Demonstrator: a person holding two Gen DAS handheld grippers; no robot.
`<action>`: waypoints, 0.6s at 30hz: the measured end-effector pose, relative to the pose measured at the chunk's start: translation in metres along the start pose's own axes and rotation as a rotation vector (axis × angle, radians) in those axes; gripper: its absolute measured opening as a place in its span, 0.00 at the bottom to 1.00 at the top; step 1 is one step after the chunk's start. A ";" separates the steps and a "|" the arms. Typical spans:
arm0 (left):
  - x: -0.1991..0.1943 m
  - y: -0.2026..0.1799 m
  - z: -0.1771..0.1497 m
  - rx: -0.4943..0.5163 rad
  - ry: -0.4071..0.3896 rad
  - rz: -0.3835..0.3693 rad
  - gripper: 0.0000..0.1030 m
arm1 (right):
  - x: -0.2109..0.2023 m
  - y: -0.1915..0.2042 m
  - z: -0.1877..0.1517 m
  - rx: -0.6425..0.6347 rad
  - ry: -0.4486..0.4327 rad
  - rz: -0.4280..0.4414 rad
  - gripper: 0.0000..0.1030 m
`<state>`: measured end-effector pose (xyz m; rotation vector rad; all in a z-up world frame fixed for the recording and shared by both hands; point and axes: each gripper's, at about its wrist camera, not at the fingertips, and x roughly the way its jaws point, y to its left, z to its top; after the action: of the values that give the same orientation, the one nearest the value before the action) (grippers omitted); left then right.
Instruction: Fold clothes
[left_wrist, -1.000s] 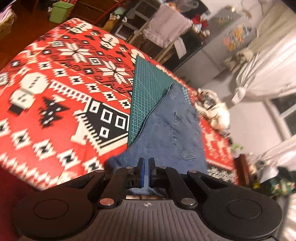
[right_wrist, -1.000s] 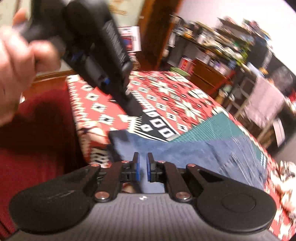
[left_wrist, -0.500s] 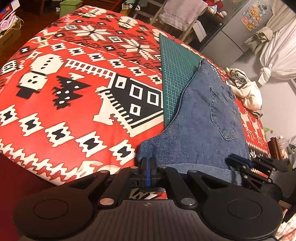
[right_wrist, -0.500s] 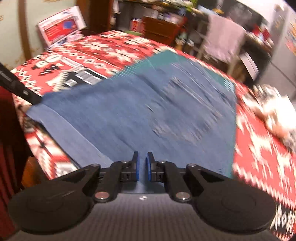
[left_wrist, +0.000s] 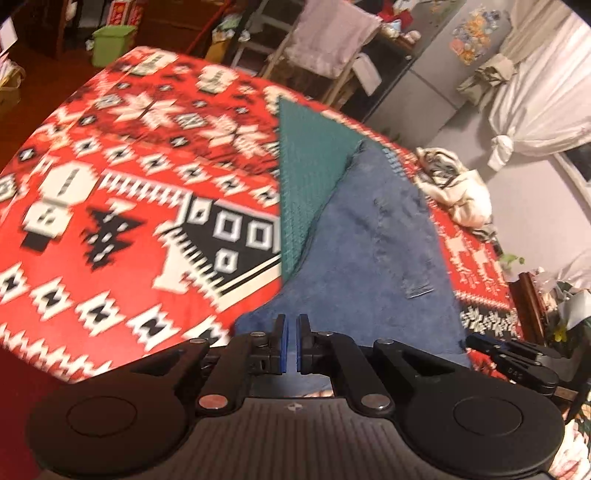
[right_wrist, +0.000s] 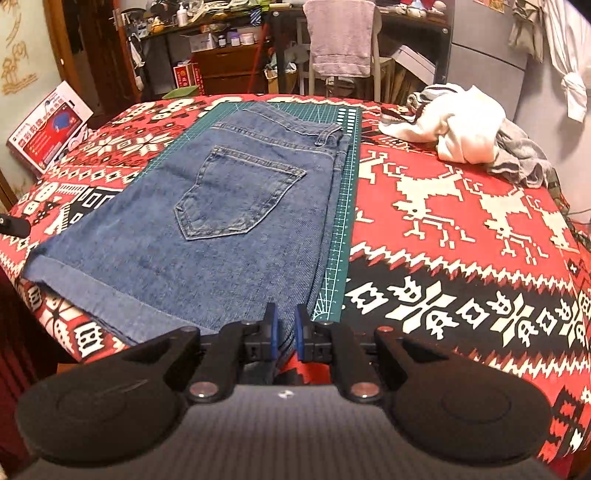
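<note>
Denim shorts lie flat, pocket up, on green mat. Left tongs, clamped on the hem 0.5 s ago, now show a narrow empty gap. Right tongs likewise narrowly parted, empty.

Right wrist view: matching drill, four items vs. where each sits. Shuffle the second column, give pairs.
1. denim shorts
2. cutting mat
3. white garment pile
4. grey towel

A. draped over a chair behind the table
B. far right part of the tablecloth
C. flat on the mat, back pocket up
D. directly on the red tablecloth, under the denim

Pairs: 1-C, 2-D, 3-B, 4-A
</note>
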<state>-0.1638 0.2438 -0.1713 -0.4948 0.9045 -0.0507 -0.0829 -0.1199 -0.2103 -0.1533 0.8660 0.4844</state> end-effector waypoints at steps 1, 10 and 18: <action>0.001 -0.004 0.003 0.011 -0.002 -0.002 0.03 | 0.002 0.000 0.000 0.004 0.004 0.001 0.15; 0.039 -0.023 0.023 0.090 0.041 0.030 0.12 | 0.022 -0.006 -0.002 0.114 0.030 -0.010 0.13; 0.054 -0.024 0.027 0.120 0.077 0.063 0.15 | 0.020 -0.017 -0.003 0.173 0.037 0.002 0.07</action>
<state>-0.1055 0.2194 -0.1869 -0.3548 0.9853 -0.0667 -0.0659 -0.1287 -0.2286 -0.0026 0.9400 0.4078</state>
